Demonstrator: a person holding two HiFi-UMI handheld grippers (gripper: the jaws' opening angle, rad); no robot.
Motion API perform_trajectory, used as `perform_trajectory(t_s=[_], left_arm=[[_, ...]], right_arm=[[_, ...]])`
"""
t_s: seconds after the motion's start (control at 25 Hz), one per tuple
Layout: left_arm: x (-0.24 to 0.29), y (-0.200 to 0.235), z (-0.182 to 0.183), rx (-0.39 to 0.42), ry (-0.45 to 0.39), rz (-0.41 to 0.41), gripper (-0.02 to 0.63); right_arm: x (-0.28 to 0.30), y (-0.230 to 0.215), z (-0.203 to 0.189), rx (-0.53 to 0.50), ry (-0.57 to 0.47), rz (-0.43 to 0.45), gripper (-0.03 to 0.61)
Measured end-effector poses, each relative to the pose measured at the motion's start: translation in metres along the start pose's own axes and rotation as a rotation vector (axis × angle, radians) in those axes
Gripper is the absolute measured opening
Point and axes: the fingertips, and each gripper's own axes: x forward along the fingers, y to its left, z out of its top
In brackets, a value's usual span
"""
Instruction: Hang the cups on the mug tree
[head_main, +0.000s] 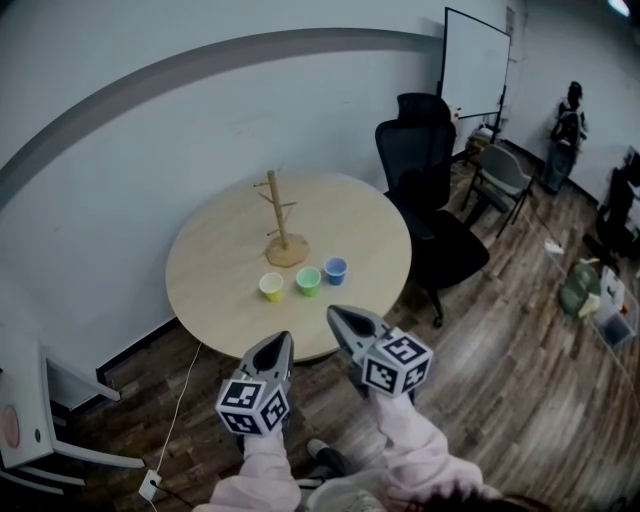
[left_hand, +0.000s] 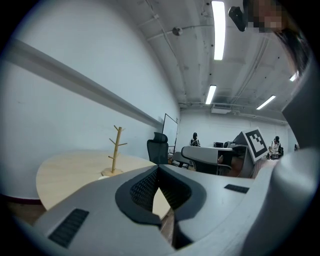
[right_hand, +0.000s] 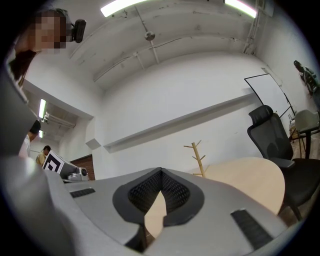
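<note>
A wooden mug tree (head_main: 283, 225) stands bare on the round wooden table (head_main: 220, 270). In front of it a yellow cup (head_main: 271, 286), a green cup (head_main: 308, 280) and a blue cup (head_main: 335, 270) stand in a row. My left gripper (head_main: 284, 341) and right gripper (head_main: 338, 315) hover side by side at the table's near edge, short of the cups. Both are shut and empty. The left gripper view shows the tree (left_hand: 117, 150) beyond the closed left gripper (left_hand: 159, 168). The right gripper view shows the tree (right_hand: 198, 159) beyond the closed right gripper (right_hand: 160, 171).
Black office chairs (head_main: 430, 200) stand at the table's right, with a grey chair (head_main: 500, 175) and a whiteboard (head_main: 476, 70) behind. A person (head_main: 568, 130) stands far right. Bags (head_main: 600, 295) lie on the wooden floor. White furniture (head_main: 30, 420) and a cable with plug (head_main: 150, 485) sit at lower left.
</note>
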Motion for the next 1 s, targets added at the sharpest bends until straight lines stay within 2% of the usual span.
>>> perform_trajectory(t_s=[0.76,1.0], left_arm=[[0.071,0.065,0.012,-0.018,0.013,-0.019,0.003],[0.091,0.069,0.004,-0.006,0.041,-0.045,0.003]], right_arm=[[0.074,-0.056,0.005,0.007,0.011,-0.030,-0.009],[0.078,-0.075,0.001,0.009,0.004,-0.065,-0.009]])
